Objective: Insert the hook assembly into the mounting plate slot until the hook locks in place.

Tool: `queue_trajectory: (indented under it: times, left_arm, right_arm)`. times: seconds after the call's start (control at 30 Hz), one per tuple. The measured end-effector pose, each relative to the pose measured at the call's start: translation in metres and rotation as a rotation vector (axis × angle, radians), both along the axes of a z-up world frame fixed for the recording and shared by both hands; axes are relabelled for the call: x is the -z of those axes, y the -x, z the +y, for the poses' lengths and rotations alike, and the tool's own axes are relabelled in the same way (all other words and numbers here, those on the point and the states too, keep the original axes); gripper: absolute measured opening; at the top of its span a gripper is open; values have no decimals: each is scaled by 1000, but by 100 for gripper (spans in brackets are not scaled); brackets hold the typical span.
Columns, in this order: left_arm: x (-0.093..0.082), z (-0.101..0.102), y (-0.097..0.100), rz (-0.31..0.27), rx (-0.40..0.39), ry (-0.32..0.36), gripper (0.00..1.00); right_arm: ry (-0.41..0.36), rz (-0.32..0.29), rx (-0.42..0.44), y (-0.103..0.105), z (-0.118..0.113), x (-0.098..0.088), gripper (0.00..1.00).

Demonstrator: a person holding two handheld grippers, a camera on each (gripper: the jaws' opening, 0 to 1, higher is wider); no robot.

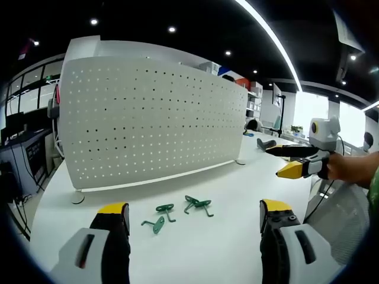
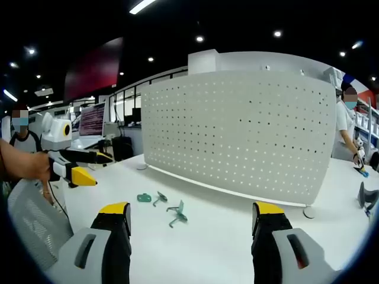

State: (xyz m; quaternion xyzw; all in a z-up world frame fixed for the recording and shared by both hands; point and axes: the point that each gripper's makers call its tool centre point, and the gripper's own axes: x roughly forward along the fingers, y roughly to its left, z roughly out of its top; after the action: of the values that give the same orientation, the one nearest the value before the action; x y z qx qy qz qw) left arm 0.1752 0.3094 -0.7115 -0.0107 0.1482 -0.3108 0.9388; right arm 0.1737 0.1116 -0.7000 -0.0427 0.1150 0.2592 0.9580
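Note:
A white perforated mounting plate stands upright on the white table. Three green hook pieces lie loose in front of it: one, a second and a third. My left gripper hovers above the table just short of them, open and holding nothing. From the right, my right gripper comes in, held by a hand, open and off the table. In the right gripper view the plate fills the middle, green hooks lie ahead of my open right gripper, and the left gripper is at the left.
A grey mesh chair back is at the table's near edge, also seen as a chair. A person stands at the far right end by small items; another person sits at left near monitors. Desks lie behind.

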Motion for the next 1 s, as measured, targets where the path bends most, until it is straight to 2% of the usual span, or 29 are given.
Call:
queue_trajectory:
  times: [1.0]
  left_arm:
    - [1, 0, 0, 2, 3, -4, 92]
  right_arm:
    - [1, 4, -5, 0, 1, 0, 84]
